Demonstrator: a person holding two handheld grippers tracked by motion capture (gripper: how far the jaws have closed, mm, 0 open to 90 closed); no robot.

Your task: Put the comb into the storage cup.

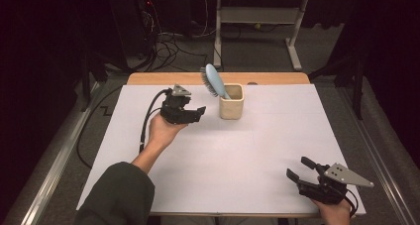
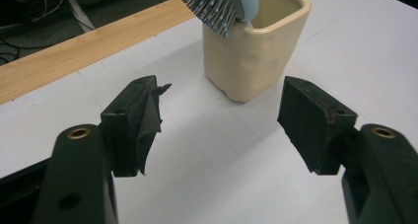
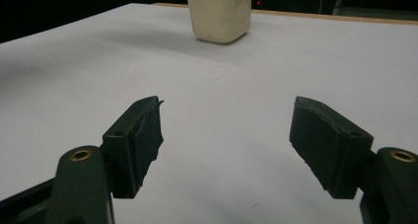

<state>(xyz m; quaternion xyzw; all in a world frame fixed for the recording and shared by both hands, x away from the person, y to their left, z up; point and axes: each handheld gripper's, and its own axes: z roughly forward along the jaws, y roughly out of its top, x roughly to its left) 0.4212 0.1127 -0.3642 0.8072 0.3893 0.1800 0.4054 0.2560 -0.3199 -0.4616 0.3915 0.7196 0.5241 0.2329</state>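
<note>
Near the far edge of the white-covered table, a pale blue plastic hairbrush stands handle-down in a squat cream ceramic cup, its bristled head leaning out over the cup's left rim. Just left of that cup the left claw hangs with jaws wide and empty, while the right claw, well away from the cup at the near right corner, is equally wide and empty. The brush looks light and stiff with a smooth, possibly slippery back, so I judge the exposed neck just above the cup's rim the best place to grip, since the bristles would give and the cup could tip if nudged.
</note>
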